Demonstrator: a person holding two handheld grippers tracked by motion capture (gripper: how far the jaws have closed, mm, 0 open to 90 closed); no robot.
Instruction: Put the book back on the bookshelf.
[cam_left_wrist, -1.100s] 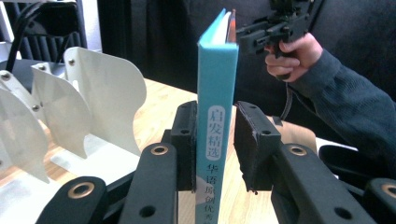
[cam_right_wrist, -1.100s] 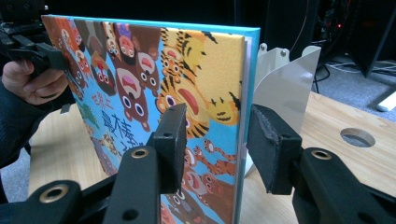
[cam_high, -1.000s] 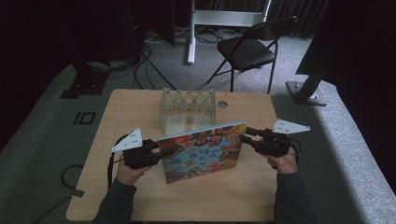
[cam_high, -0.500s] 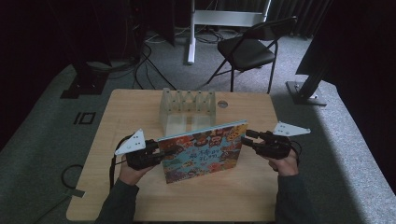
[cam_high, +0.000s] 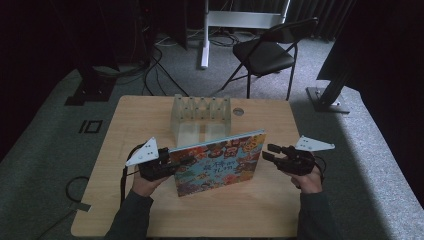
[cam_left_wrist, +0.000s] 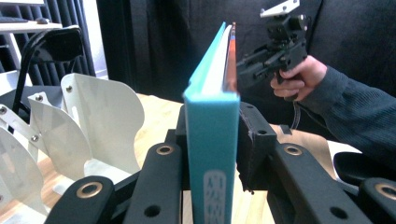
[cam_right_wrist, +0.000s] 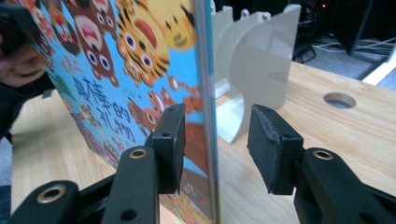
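Table (cam_high: 150, 220): a light wooden top, seen whole in the high view, with a round hole (cam_high: 238, 112) near its far edge; bare wood is left in front of the book and at both sides.
Picture book (cam_high: 220, 162): held upright on its lower edge at the middle of the table, its illustrated cover turned toward the person; the file rack is just behind it. In the left gripper view the teal spine (cam_left_wrist: 212, 140) is seen end-on, so the cover is hidden there.
File rack (cam_high: 200, 116): a pale rack of curved dividers stood near the far edge; its lower front is covered by the book in the high view.
Left forearm and hand (cam_high: 145, 182): brought in from the near edge, the hand wrapped round the handle, the gripper laid level and pointed right.
Right forearm and hand (cam_high: 307, 180): brought in likewise, the gripper laid level and pointed left at the book's free edge.
Left gripper (cam_left_wrist: 212, 154): pinched on the book's spine end, both pads pressed against the covers.
Right gripper (cam_right_wrist: 217, 140): jaws spread astride the book's edge; one pad lies against or just off the cover, which cannot be told, while the other is kept clearly apart from the back.
Lettering on the spine: too blurred to be read.
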